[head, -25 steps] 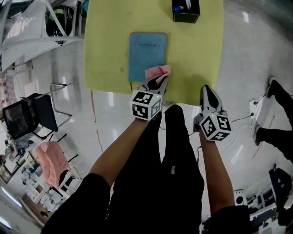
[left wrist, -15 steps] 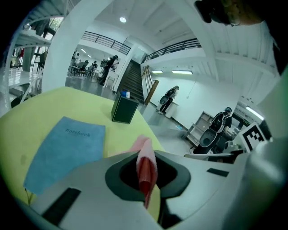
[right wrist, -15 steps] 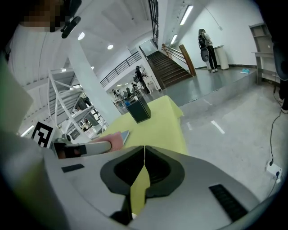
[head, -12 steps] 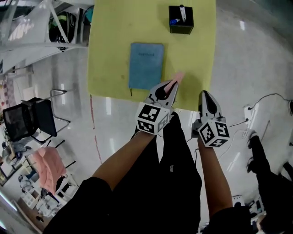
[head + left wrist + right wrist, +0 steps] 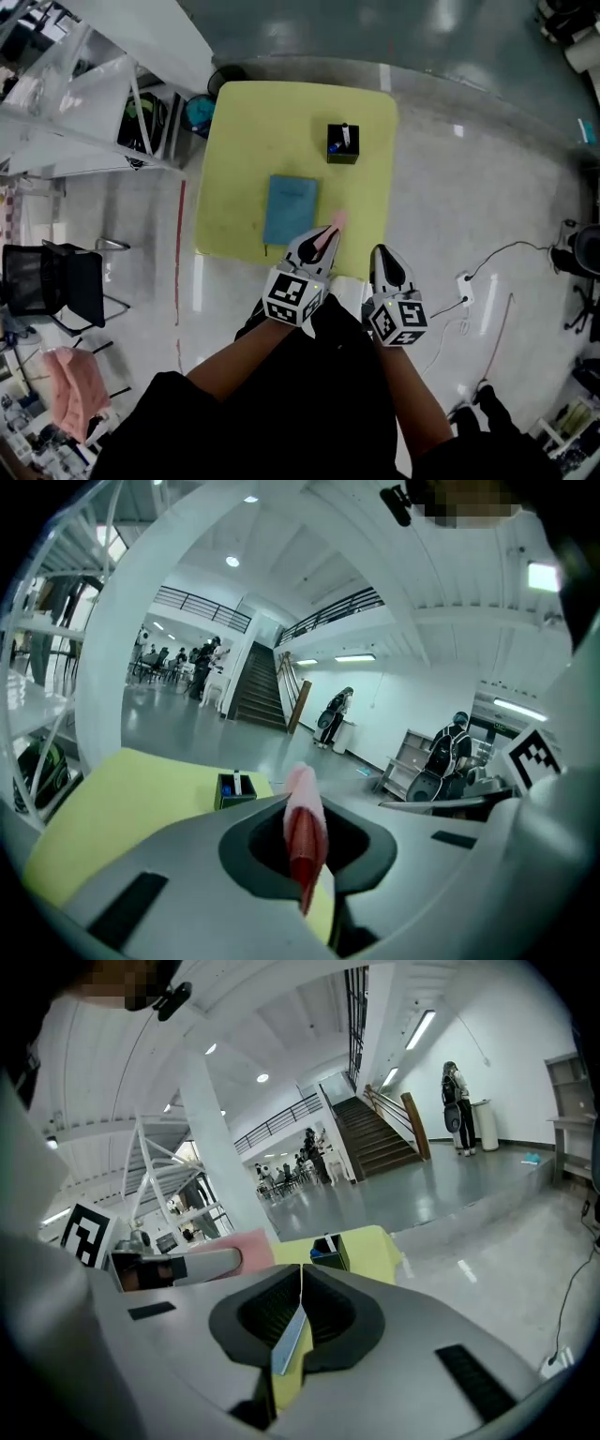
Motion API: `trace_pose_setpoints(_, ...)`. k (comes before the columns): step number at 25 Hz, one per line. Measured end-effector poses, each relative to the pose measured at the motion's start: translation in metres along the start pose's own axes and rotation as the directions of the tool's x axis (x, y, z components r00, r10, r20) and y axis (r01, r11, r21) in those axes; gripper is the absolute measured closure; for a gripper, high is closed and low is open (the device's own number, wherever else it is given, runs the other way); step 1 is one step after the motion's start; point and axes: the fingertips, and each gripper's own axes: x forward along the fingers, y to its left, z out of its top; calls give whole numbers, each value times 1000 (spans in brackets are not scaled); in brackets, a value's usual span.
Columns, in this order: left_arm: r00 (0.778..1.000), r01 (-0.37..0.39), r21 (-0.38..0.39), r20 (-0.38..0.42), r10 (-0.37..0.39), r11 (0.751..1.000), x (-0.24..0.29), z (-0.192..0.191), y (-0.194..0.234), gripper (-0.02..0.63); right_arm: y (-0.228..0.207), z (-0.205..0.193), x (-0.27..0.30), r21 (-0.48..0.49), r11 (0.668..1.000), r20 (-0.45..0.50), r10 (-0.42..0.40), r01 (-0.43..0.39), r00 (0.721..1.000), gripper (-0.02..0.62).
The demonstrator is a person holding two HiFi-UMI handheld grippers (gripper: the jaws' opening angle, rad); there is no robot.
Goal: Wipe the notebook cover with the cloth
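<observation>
**Left gripper clamped on the cloth, notebook lying just beside it**

Head view first. The square yellow-green table point(image 5: 244, 122) sits on a shiny grey floor, and the flat blue notebook point(image 5: 291, 208) lies closed on its near half. The left gripper point(image 5: 327, 235) is at the table's near edge, with the small pink cloth point(image 5: 336, 222) poking out of its tip. The cloth is just off the notebook's near right corner and doesn't overlap the cover. I can't tell from here if the cloth touches the tabletop. The right gripper point(image 5: 382, 253) hangs past the near edge, to the right of the left one. Further back on the table's right side there's a small black open-top box point(image 5: 342, 145) with a white pen standing in it, well apart from the notebook. A black chair point(image 5: 52, 281) stands off to the left on the floor.

Left gripper view: the left gripper point(image 5: 305, 841) is clenched tight on the pink cloth point(image 5: 303, 803), which stands up as a folded strip squeezed between the jaws. Behind it you get the table point(image 5: 122, 799) and the black box point(image 5: 234, 787), then a big hall with a staircase point(image 5: 255, 696).

Right gripper view: the right gripper point(image 5: 300, 1283) is closed, with its jaws pressed together at the tips and nothing held. The left gripper point(image 5: 178, 1265) shows at the left with the pink cloth point(image 5: 239, 1246) at its end. The black box point(image 5: 326, 1246) sits on the table point(image 5: 370, 1246) beyond.
</observation>
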Motion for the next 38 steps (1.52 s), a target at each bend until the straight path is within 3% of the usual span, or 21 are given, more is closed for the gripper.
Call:
trace_pose_setpoints(4,1000,-5,83,27,2,997,-34,41,17,575,43,35,-2,-84,996,38,24,-21,999,563)
trace_pose_setpoints(10,995,-27,95,95,18,995,-109,91,33,575,126,76,-18,-198,976,58,101,-87,993,563)
trace_pose_setpoints(15,987,-68,104,149,52,992,-152,120,63,575,173,108,-7,-251,966,122,99,-66,988,563)
trace_pose_setpoints(19,971,-95,161,230,57,982,-166,155,84,575,193,128,3,-288,956,150,97,-50,984,563)
trace_pose_setpoints(22,960,-95,138,274,54,986,-174,177,96,575,205,141,8,-310,950,174,98,-40,980,563)
trace_pose_setpoints(29,950,-104,151,306,53,983,-188,189,112,575,215,151,19,-320,947,214,75,-2,974,563)
trace_pose_setpoints(38,946,-160,209,313,89,965,-210,187,130,575,247,150,28,-250,966,240,135,-74,961,565)
